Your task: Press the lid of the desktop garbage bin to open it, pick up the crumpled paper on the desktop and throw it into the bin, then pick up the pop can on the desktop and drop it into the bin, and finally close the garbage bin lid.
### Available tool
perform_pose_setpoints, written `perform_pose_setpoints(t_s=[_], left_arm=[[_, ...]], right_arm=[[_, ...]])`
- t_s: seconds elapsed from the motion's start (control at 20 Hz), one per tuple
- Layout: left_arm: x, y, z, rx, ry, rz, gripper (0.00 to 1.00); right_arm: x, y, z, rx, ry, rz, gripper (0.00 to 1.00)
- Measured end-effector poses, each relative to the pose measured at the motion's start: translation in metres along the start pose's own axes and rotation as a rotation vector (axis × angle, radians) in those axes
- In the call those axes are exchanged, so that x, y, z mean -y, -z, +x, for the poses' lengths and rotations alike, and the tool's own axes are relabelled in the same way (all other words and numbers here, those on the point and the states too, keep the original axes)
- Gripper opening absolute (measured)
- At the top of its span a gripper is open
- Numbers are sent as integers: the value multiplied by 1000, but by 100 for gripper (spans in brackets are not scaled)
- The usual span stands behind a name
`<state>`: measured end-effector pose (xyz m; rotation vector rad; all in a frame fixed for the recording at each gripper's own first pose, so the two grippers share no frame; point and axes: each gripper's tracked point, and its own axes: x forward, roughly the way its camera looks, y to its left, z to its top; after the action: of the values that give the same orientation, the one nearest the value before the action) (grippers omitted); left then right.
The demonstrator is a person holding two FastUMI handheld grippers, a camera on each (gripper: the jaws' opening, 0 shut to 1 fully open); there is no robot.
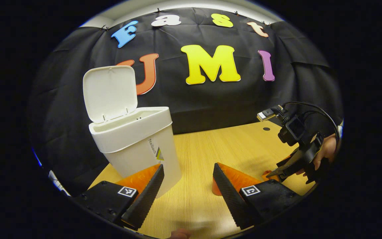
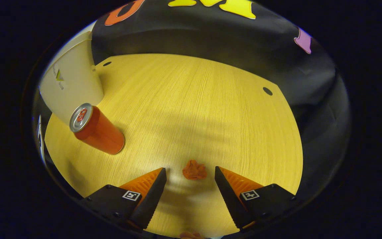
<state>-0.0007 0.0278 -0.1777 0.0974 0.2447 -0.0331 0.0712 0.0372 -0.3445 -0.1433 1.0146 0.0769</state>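
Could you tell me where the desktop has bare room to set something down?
Bare wood spreads right of the pop can and beyond the crumpled paper to the far edge of the desktop. It is crowded at the left, where the can stands beside the open garbage bin.

Each gripper has two wedge-shaped fingers with ridged, saw-toothed inner faces, mounted on black blocks. In the left gripper view the left gripper [image 1: 187, 186] carries a small square black-and-white marker on each block, and dark screw heads dot the left block. The right gripper [image 2: 190, 189] bears the same square markers and screws in its own view. Seen from the left gripper view, the right gripper [image 1: 272, 174] is a black angular frame topped by a boxy black camera [image 1: 292, 130], with black cables [image 1: 313, 109] looping from it and a silvery plug at its top; a hand [image 1: 325, 151] grips it
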Motion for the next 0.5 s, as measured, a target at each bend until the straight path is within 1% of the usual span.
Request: perform_pose_setpoints(t_s=[0.1, 0.15, 0.3, 0.35, 0.4, 0.5], left_arm=[[2, 7, 4, -14, 7, 6, 98], [1, 9, 6, -22, 8, 8, 98], [-1, 12, 12, -33, 2, -5, 98], [-2, 13, 14, -38, -2, -8, 99], [-2, 13, 15, -40, -2, -8, 98], [-3, 12, 16, -42, 1, -8, 99]], right_arm=[[4, 2, 8, -34, 23, 1, 93], [4, 3, 12, -45, 28, -5, 94], [-2, 6, 18, -81, 13, -6, 94], [-5, 4, 17, -79, -1, 8, 89], [-8, 4, 17, -78, -20, 24, 87], [-9, 3, 19, -81, -21, 27, 80]])
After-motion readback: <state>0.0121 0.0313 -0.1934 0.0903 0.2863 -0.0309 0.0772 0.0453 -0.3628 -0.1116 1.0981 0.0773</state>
